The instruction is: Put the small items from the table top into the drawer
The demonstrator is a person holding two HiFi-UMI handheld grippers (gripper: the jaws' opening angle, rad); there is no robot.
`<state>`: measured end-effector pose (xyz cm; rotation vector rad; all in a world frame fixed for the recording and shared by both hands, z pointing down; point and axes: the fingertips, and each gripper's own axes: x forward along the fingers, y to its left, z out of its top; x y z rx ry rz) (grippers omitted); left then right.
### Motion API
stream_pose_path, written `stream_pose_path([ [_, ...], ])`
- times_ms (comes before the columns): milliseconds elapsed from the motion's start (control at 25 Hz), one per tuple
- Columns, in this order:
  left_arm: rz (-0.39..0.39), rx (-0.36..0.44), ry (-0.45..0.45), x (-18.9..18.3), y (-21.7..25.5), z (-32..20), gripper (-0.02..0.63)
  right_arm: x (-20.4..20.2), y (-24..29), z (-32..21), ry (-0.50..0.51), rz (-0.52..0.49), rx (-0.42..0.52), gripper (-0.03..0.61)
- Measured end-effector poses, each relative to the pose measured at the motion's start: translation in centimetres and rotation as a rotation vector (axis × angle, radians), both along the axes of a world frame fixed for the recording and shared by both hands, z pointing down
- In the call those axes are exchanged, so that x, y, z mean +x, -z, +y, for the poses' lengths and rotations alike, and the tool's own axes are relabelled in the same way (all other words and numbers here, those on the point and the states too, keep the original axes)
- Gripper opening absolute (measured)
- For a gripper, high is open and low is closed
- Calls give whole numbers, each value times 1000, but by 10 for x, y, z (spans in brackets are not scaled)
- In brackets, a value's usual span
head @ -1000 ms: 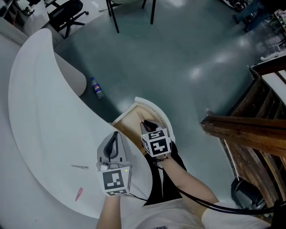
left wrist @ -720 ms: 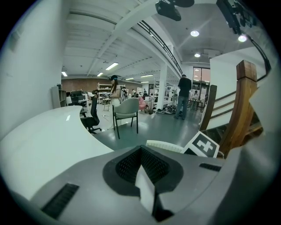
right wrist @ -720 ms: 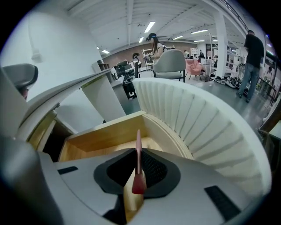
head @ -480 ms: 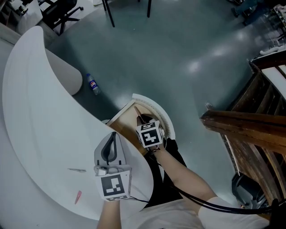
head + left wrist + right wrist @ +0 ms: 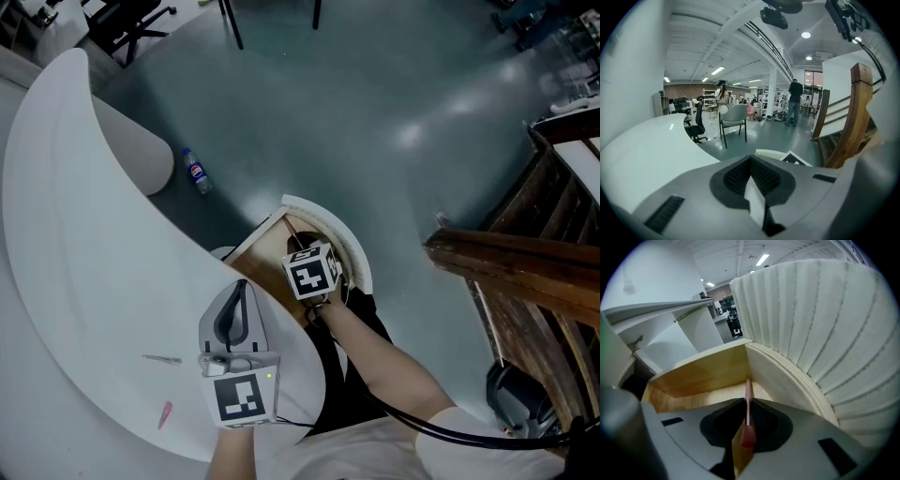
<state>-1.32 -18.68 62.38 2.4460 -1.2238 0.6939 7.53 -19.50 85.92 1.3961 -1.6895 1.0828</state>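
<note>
On the white bench [image 5: 84, 244] lie a small pink piece [image 5: 165, 412] and a thin sliver [image 5: 162, 357]. The left tool [image 5: 240, 292] is clenched and empty. Only the right gripper view shows the right tool [image 5: 746, 425] pinching a pink stick [image 5: 748, 397] inside the wooden drawer [image 5: 701, 373].

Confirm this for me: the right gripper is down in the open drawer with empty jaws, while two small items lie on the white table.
Wrong on one point: the right gripper is not empty. The right gripper view shows its jaws closed on a thin pink stick. It is down in the open drawer, and two small items, a pink piece and a thin grey piece, lie on the white table.
</note>
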Motion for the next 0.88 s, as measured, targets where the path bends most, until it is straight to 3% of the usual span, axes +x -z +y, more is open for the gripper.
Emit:
stream_pose_path([
  [880,10,-17,12,-2,-1,-1,23,1,-30,2,18,36,-105,60],
])
